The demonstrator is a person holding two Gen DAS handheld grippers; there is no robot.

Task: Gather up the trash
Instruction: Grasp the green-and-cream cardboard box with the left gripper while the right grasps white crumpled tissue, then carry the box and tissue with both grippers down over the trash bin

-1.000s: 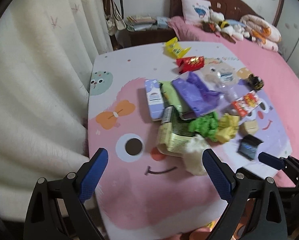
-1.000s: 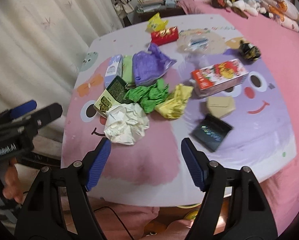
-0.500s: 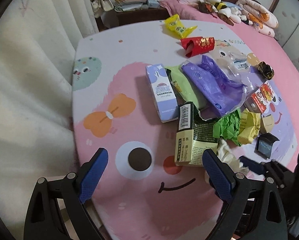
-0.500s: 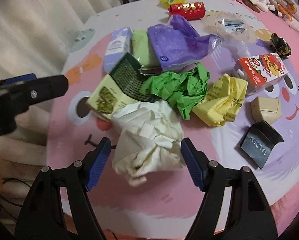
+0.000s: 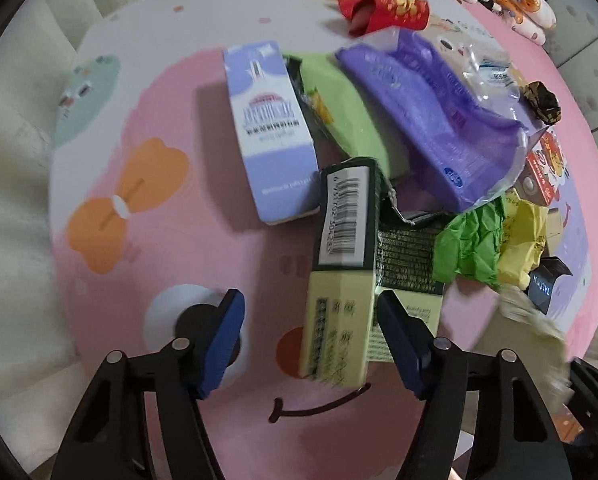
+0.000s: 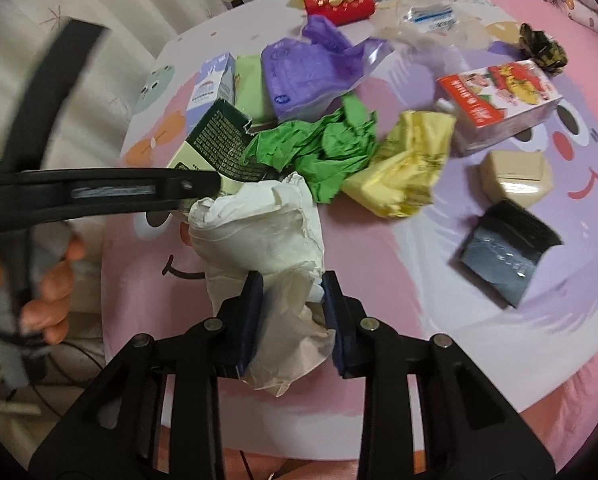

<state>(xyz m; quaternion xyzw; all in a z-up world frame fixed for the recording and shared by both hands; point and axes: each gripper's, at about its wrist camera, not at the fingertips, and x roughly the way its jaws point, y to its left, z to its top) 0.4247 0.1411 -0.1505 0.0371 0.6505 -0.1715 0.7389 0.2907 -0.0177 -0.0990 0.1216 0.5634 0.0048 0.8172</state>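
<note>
On the pink cartoon tablecloth (image 5: 171,240) lies a pile of trash. A pale yellow and dark green carton (image 5: 339,320) with a barcode lies between the fingers of my left gripper (image 5: 309,296). Its jaws are closing; the right pad is at the carton's edge and the left pad stands clear of it. My right gripper (image 6: 291,278) is closing on a crumpled white paper (image 6: 259,232), and its pads squeeze the wad's near end. In the right wrist view the left gripper's black body (image 6: 99,192) shows blurred, held by a hand (image 6: 47,280).
Behind lie a lilac carton (image 5: 267,128), a green pack (image 5: 347,120), a purple bag (image 5: 439,120), green (image 6: 323,148) and yellow (image 6: 403,168) crumpled papers, a red juice carton (image 6: 499,100), a beige box (image 6: 515,176) and a black box (image 6: 503,252). A curtain (image 5: 15,160) hangs at the left.
Both grippers came down toward the table. The left jaws narrowed around the yellow-green carton. The right jaws closed from wide open onto the white paper.
</note>
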